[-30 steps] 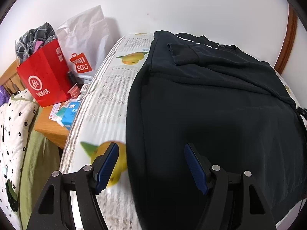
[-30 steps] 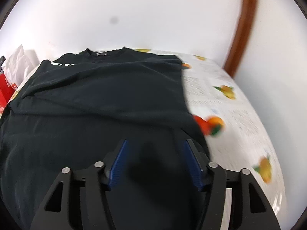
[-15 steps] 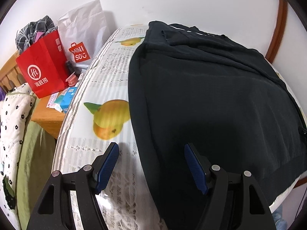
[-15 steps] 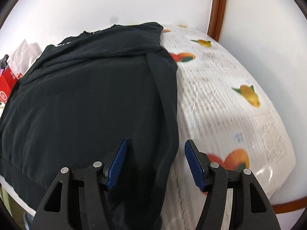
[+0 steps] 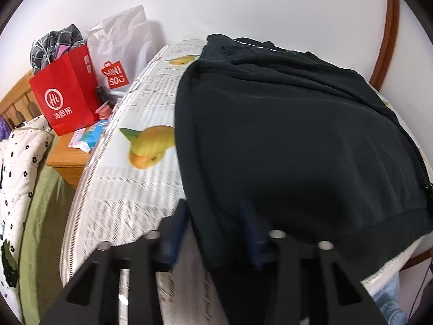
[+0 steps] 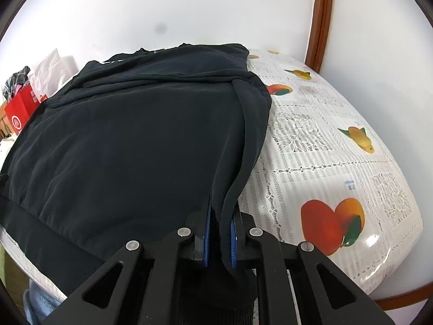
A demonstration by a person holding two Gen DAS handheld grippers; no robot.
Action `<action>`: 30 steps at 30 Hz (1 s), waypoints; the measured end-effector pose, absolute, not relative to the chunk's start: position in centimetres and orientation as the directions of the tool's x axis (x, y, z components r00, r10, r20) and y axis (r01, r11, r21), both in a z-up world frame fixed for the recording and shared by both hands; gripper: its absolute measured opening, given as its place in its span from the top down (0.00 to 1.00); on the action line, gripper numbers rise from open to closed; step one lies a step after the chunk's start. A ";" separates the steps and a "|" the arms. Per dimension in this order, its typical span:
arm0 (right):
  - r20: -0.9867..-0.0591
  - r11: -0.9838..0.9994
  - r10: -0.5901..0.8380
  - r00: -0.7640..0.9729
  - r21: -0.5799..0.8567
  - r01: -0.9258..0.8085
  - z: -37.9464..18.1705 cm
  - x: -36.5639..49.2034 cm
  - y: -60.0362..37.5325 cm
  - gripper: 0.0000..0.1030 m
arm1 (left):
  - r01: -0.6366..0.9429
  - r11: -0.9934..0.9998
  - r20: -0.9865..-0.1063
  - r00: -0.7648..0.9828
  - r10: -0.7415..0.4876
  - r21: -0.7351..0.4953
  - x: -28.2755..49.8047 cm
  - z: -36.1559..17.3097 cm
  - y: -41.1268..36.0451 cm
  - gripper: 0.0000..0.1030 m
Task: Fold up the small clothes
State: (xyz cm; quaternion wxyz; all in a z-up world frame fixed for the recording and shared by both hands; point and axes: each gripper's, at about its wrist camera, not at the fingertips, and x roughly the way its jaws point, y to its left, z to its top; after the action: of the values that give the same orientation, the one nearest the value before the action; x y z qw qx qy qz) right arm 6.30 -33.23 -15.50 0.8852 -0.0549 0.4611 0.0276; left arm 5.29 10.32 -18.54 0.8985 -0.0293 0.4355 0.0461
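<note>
black sweatshirt [image 6: 130, 146] lying flat on a table under a white fruit-printed tablecloth [image 6: 324, 162], its collar at the far end by the wall and its ribbed hem hanging over the near edge. the right gripper [image 6: 219, 239] is closing, its blue pads clenched on the garment's near right corner fold. the left gripper [image 5: 213, 233], motion-blurred, is closing with the near left edge of the cloth between its pads; a red paper bag [image 5: 65, 94] stands far left.
</note>
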 end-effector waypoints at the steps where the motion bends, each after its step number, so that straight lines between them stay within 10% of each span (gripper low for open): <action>1: -0.821 0.993 0.000 0.572 -0.067 -0.096 -15.4 6.4 -33.4 0.90 | -0.102 0.995 -0.786 0.615 0.061 -0.003 5.1 -18.5 9.9 0.68; 30: -0.789 0.997 -0.033 0.614 -0.065 -0.030 -16.0 6.1 -35.1 0.70 | -0.101 0.995 -0.752 0.658 0.051 -0.020 4.1 -18.9 8.9 0.63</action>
State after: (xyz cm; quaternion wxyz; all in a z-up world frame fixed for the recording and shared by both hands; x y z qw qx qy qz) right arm 6.15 -35.11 -16.03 0.8976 -0.0358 0.4394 -0.0008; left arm 4.05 8.94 -18.87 0.9099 -0.0299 0.4116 0.0417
